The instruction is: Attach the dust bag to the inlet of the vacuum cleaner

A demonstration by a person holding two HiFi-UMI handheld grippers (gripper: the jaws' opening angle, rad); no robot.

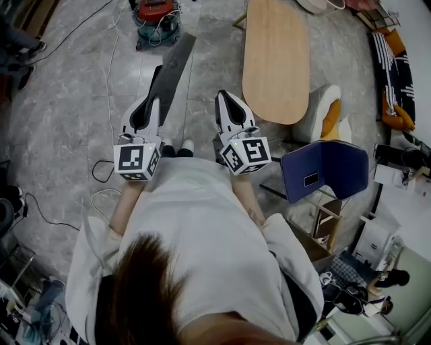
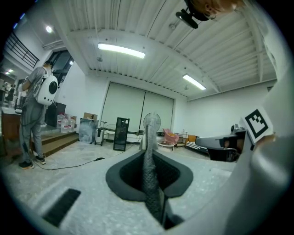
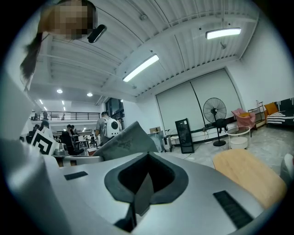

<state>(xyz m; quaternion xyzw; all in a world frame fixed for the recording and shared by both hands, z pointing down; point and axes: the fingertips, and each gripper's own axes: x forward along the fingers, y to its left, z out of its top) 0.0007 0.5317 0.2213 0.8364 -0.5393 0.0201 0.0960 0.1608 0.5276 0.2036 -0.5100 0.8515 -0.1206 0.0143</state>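
A flat grey dust bag point(image 1: 172, 67) sticks out forward and upward from my left gripper point(image 1: 151, 101), which is shut on the bag's near end. In the left gripper view the bag point(image 2: 150, 170) shows edge-on as a narrow grey strip clamped between the jaws. My right gripper point(image 1: 227, 100) is beside it at chest height, shut with nothing in it; in the right gripper view the bag point(image 3: 126, 140) appears as a grey sheet to its left. A red and teal vacuum cleaner point(image 1: 156, 16) stands on the floor far ahead, and its inlet is not discernible.
A long wooden table point(image 1: 275, 57) stands ahead on the right, with a white and orange seat point(image 1: 326, 114) by it. A blue folding chair point(image 1: 326, 168) is close on my right. Cables point(image 1: 111, 60) trail over the grey floor. A person with a white backpack point(image 2: 36, 114) stands at the left.
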